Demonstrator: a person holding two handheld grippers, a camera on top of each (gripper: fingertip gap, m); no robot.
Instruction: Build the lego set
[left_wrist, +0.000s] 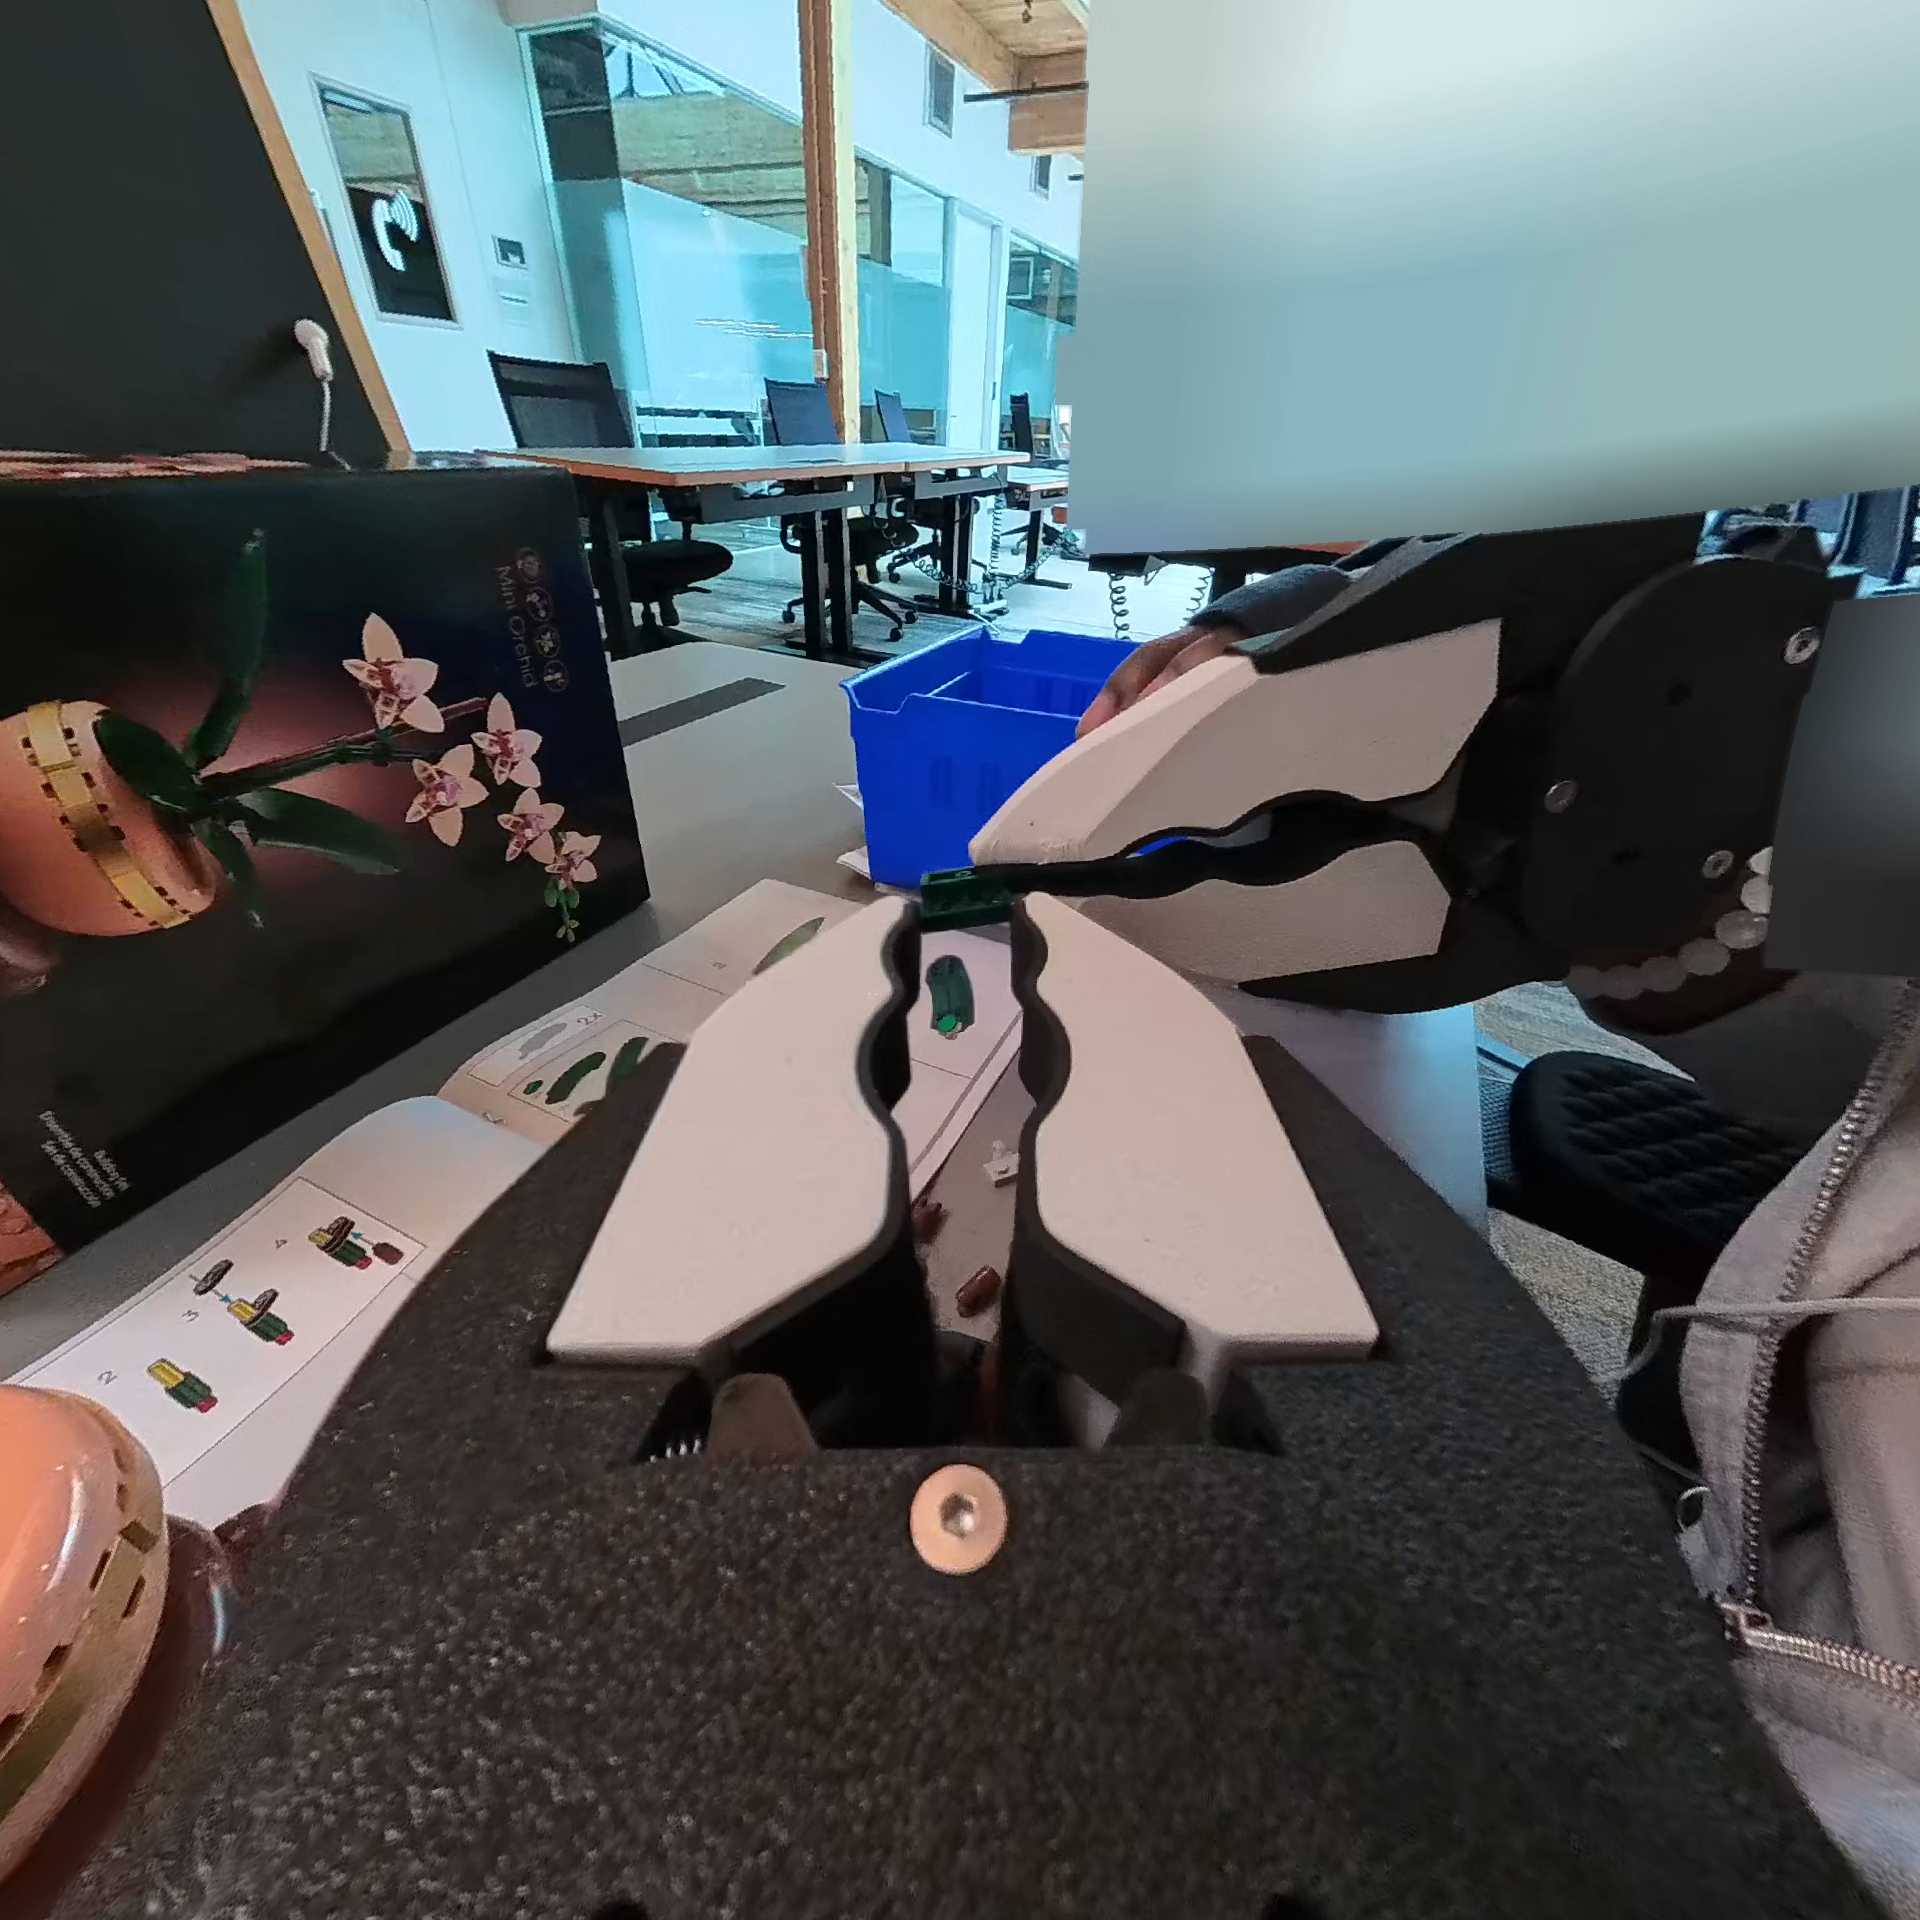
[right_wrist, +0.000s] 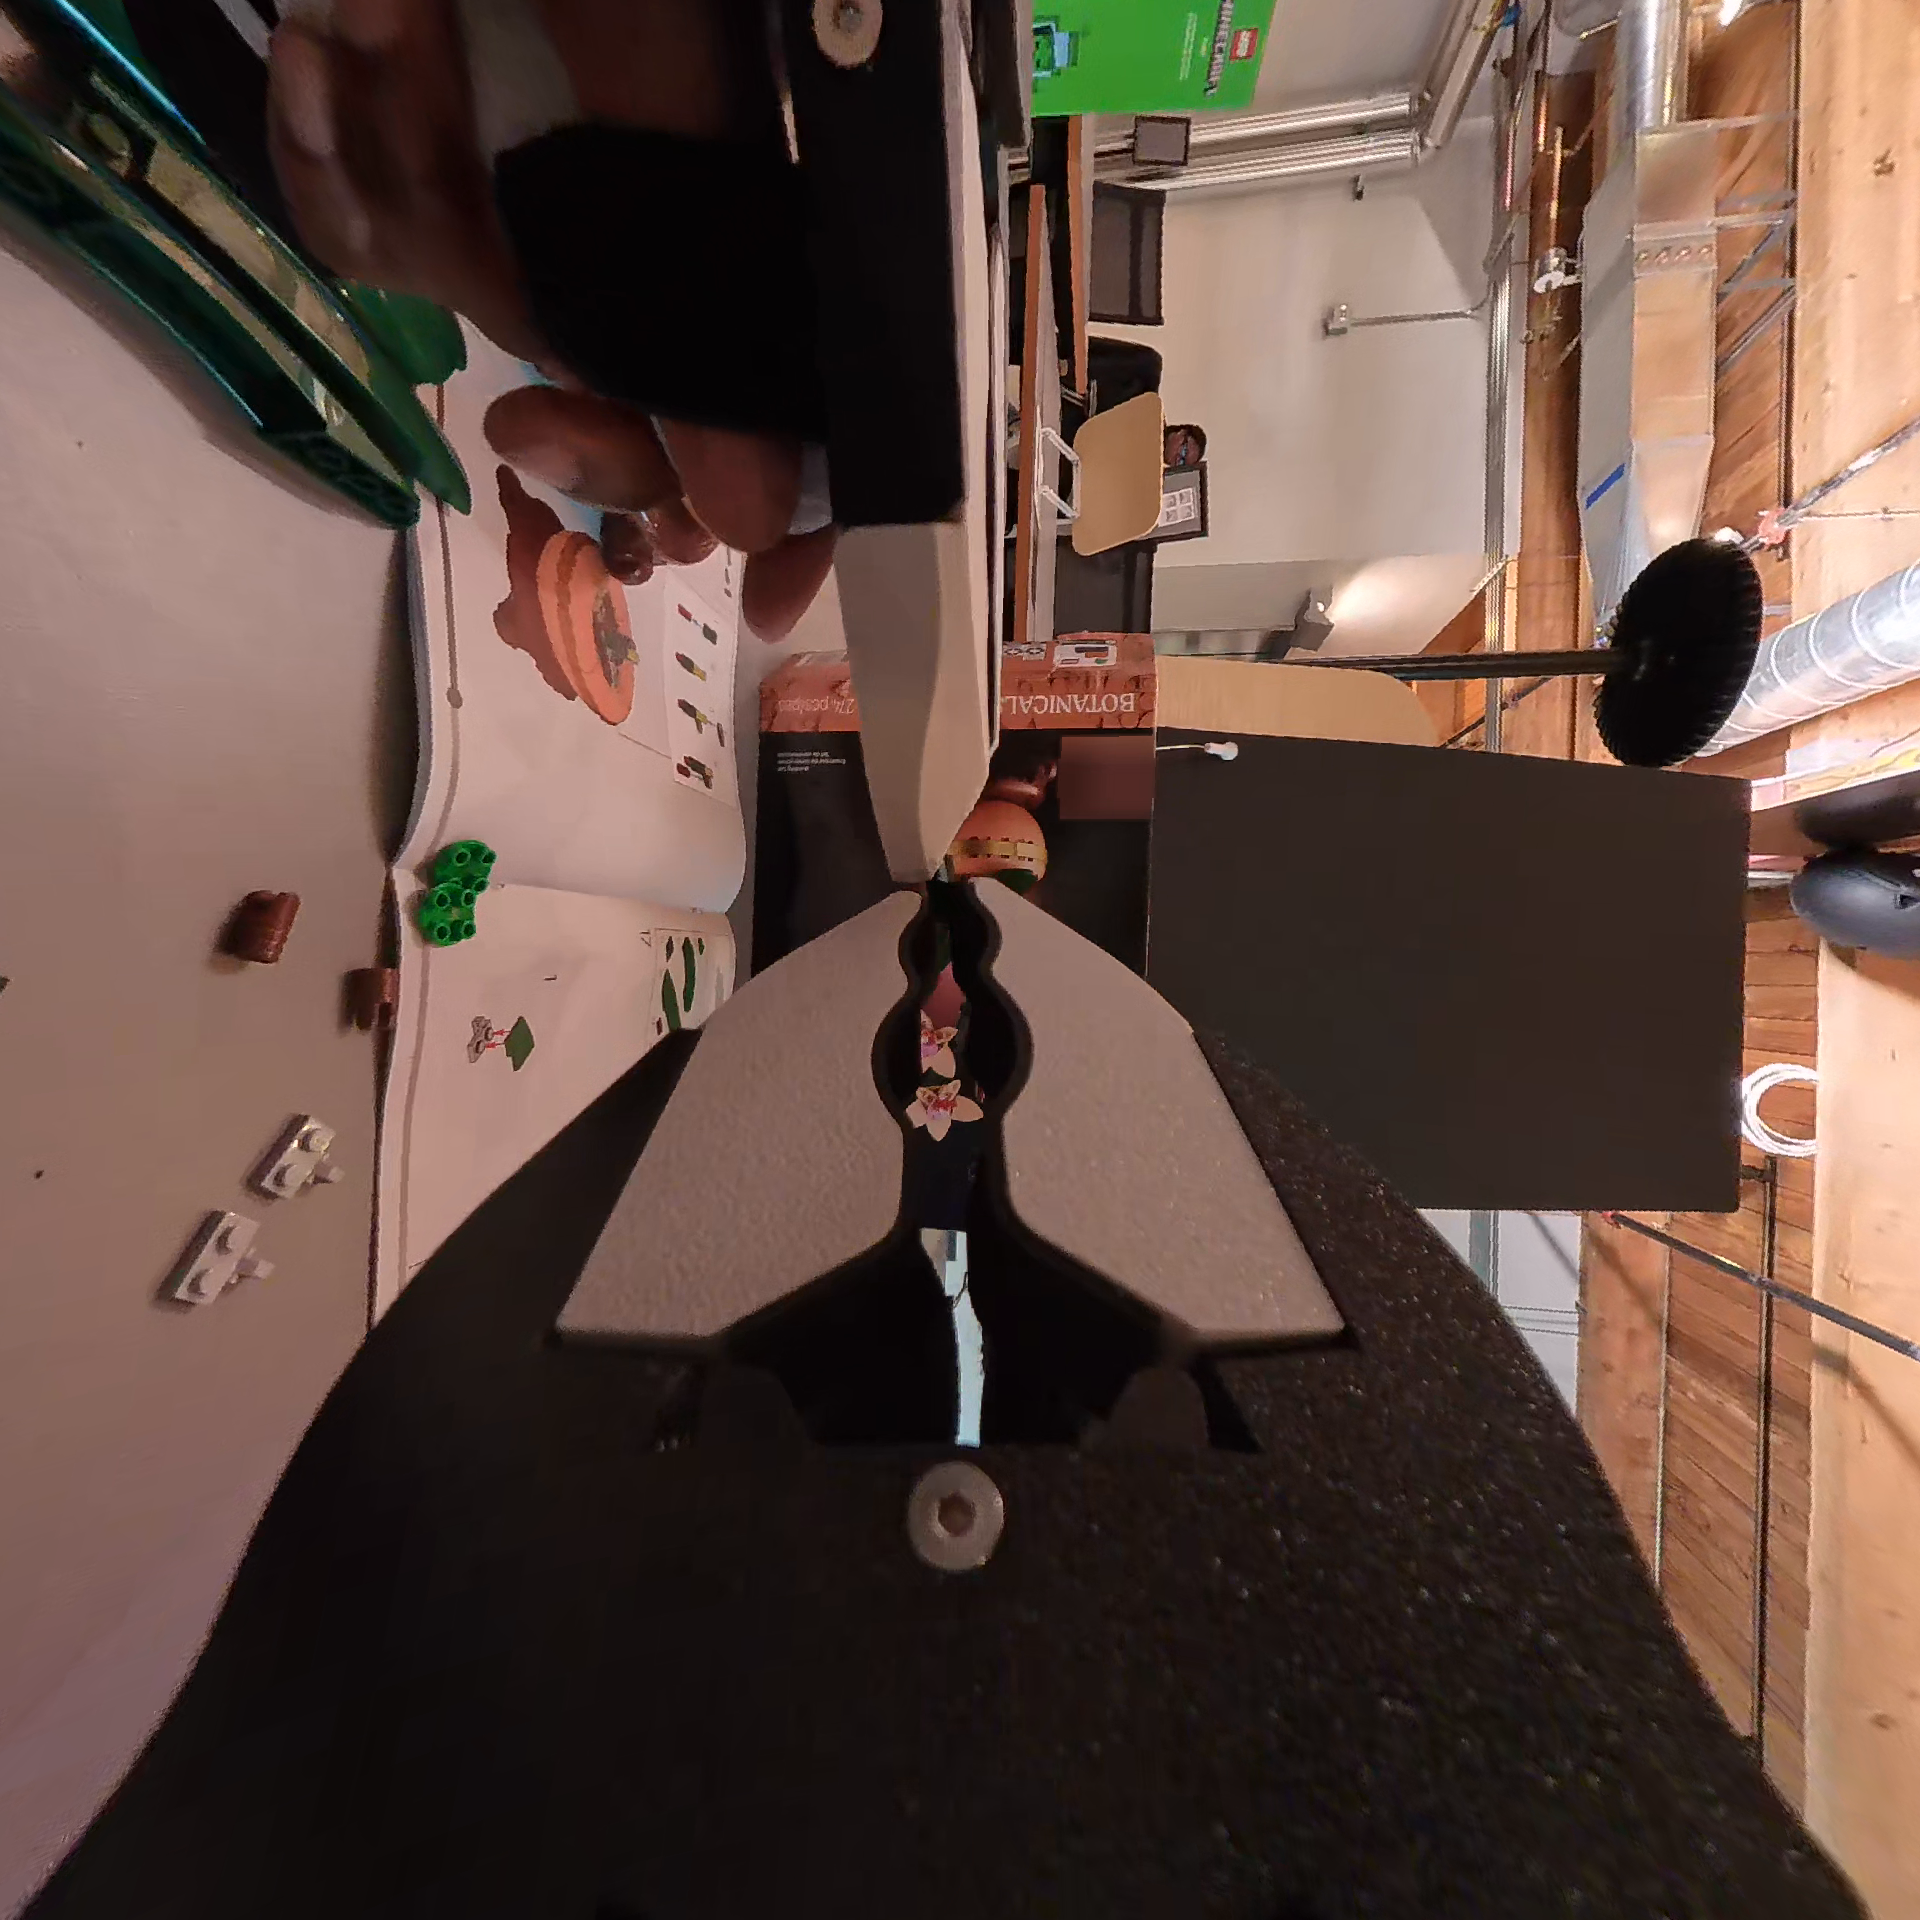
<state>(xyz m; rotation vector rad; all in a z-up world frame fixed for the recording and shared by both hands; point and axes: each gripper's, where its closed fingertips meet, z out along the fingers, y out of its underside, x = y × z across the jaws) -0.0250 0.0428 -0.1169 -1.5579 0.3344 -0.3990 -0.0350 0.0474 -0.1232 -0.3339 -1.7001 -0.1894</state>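
Observation:
My left gripper (left_wrist: 964, 914) has its two fingertips closed on the sides of a small dark green lego piece (left_wrist: 966, 896), held above the open instruction booklet (left_wrist: 291, 1288). My right gripper (left_wrist: 992, 868) comes in from the right, turned on its side, and its tips pinch the same piece from above. In the right wrist view my right gripper (right_wrist: 943, 899) is almost closed, with a thin dark green sliver (right_wrist: 940, 930) between its tips. One left finger (right_wrist: 925, 727) reaches down to that spot.
The orchid set box (left_wrist: 312, 779) stands at the left and a blue bin (left_wrist: 966, 748) behind. A green leaf piece (left_wrist: 948, 992) lies on the booklet. Brown pieces (right_wrist: 260, 925), grey plates (right_wrist: 296, 1158) and bright green pieces (right_wrist: 457, 894) lie loose. A pink pot (left_wrist: 62, 1558) is at the lower left. Both grippers' tips are close together, under 4 cm apart.

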